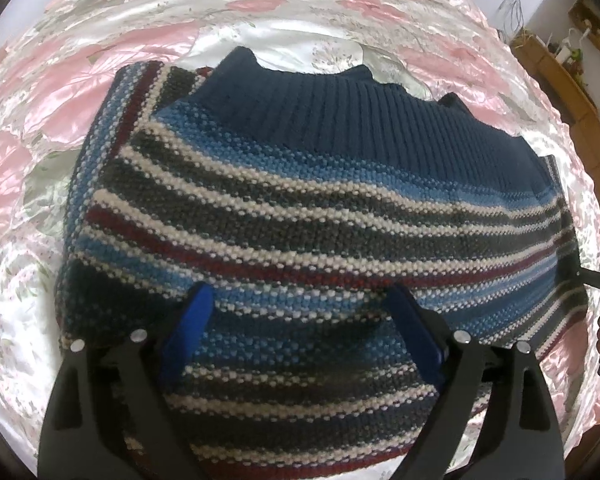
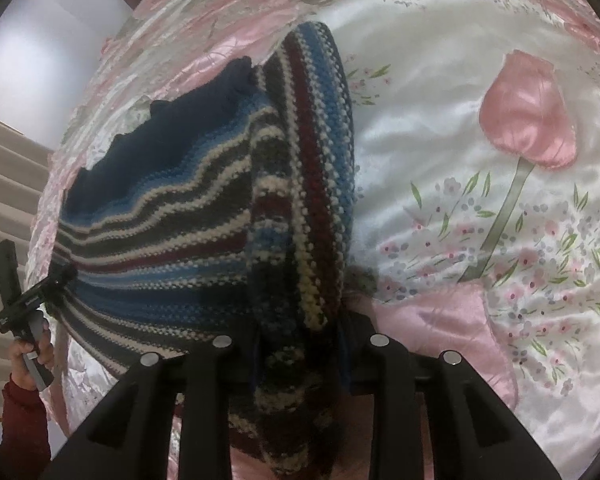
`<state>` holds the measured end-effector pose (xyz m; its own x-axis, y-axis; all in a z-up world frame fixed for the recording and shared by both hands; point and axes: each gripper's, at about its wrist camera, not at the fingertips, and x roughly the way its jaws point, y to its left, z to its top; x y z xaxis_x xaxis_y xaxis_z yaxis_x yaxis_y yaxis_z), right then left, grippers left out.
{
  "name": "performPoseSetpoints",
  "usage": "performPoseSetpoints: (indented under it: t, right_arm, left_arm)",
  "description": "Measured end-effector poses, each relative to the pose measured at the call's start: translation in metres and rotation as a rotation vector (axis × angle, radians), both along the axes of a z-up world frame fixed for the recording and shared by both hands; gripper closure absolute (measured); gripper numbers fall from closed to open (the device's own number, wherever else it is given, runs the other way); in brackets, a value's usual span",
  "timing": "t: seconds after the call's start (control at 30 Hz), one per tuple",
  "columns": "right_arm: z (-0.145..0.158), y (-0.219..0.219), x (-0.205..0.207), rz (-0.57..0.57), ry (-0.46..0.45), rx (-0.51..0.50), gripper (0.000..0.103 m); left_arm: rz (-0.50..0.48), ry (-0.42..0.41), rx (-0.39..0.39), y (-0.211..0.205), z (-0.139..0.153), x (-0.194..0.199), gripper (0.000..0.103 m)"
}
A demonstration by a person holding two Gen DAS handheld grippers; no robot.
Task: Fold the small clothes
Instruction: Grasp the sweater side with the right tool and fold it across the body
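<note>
Striped knit sweater point(image 1: 300, 216) pinched by both tools, satin bedspread point(image 2: 440, 120) beneath.

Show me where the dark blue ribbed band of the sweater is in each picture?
Left wrist: dark blue ribbed band runs along the sweater's far edge, upper middle.
Right wrist: same band, upper left, beyond the stripes.
Shared landmark: the pink floral satin bedspread beneath.

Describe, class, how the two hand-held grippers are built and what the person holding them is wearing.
Each hand-held gripper has black plastic arms with recessed slots and round silver rivets at the joints. The left hand-held gripper carries bright blue finger pads. On the right hand-held gripper only thin blue edges show. Seen from the right wrist view, the other unit has a black and grey handle, and a dark red knit sleeve covers the arm.
</note>
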<state>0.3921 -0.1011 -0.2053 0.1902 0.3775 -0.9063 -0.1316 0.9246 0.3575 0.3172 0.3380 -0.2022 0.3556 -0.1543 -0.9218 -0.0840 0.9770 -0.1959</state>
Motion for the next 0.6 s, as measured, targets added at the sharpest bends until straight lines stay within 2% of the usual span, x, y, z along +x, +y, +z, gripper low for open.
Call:
performPoseSetpoints:
  t: [0.13, 0.27, 0.4, 0.6]
  right_arm:
    - [-0.003, -0.003, 0.000, -0.019, -0.002, 0.007, 0.073]
    - [0.001, -0.009, 0.003, -0.066, 0.042, 0.026, 0.073]
    - [0.039, 0.006, 0.003, -0.075, 0.033, 0.067, 0.075]
    - [0.095, 0.075, 0.001, 0.039, -0.032, 0.073, 0.076]
  left_arm:
    - [-0.016, 0.003, 0.023, -0.006, -0.005, 0.003, 0.007]
    - [-0.011, 0.005, 0.026, -0.007, -0.002, 0.004, 0.007]
    - [0.035, -0.002, -0.064, 0.008, 0.021, 0.000, 0.008]
    - [0.046, -0.081, -0.047, 0.036, 0.063, -0.018, 0.008]
